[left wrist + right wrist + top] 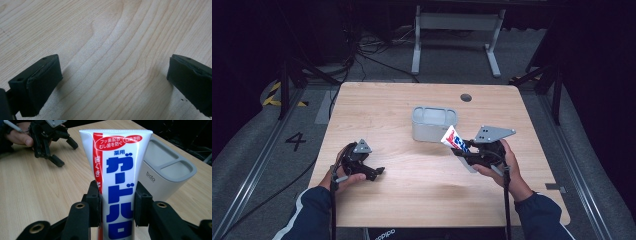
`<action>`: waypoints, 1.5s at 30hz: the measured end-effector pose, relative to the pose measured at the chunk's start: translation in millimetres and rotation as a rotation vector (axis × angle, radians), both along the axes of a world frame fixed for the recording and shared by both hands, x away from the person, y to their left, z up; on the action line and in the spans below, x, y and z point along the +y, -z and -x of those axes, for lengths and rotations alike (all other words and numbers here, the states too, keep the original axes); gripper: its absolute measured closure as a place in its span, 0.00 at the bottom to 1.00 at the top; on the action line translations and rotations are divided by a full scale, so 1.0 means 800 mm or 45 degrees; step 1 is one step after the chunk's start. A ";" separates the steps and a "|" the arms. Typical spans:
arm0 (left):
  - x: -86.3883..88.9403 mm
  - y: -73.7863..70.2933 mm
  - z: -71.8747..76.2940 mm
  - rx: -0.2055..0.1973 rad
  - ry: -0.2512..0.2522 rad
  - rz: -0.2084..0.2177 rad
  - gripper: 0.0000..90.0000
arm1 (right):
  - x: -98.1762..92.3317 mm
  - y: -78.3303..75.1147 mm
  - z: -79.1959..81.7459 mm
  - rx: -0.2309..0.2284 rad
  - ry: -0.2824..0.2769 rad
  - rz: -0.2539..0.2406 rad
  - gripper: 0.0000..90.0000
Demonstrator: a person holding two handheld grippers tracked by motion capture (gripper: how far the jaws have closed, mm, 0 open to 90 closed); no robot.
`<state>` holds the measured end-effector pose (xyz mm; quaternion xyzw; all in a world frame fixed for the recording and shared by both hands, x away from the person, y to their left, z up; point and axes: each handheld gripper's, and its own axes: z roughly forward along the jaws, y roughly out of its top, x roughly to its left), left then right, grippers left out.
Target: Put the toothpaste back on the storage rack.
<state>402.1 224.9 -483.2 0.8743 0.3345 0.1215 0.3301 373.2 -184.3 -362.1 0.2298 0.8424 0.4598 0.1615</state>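
Note:
A white toothpaste tube (pixel 117 172) with blue and red lettering stands up between the pads of my right gripper (pixel 117 206), which is shut on it. In the high view the tube (pixel 454 138) tilts up and left from the right gripper (pixel 468 151), close to a grey two-compartment holder (pixel 433 123). The holder (pixel 167 176) sits just right of the tube in the right gripper view. My left gripper (pixel 373 172) rests low at the table's left, its jaws wide apart over bare wood (pixel 115 75) with nothing between them.
The wooden table (pixel 427 200) has a round cable hole (pixel 466 97) at the back right. Beyond its far edge are a white frame and cables on the floor. The left gripper (pixel 53 150) and a hand show far off in the right gripper view.

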 end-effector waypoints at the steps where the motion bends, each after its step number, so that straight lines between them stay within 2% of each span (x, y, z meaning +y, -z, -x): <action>1: 0.000 0.000 0.000 0.003 0.003 -0.003 0.00 | 0.001 -0.001 -0.001 0.001 0.000 -0.008 0.72; 11: 0.000 0.000 0.000 0.001 0.001 0.000 0.00 | 0.016 -0.014 -0.010 -0.024 -0.053 -0.067 0.72; 27: -0.001 0.000 0.001 -0.003 -0.011 0.002 0.00 | 0.050 -0.022 -0.031 -0.060 -0.086 -0.130 0.72; 31: -0.001 0.000 0.001 -0.001 -0.014 0.001 0.00 | 0.057 -0.023 -0.041 -0.060 -0.075 -0.132 0.72; 38: -0.001 0.000 0.001 -0.001 -0.015 0.001 0.00 | 0.070 -0.032 -0.055 -0.093 -0.057 -0.118 0.72; 45: -0.001 0.000 0.001 -0.001 -0.015 0.001 0.00 | 0.077 -0.045 -0.072 -0.118 -0.046 -0.152 0.72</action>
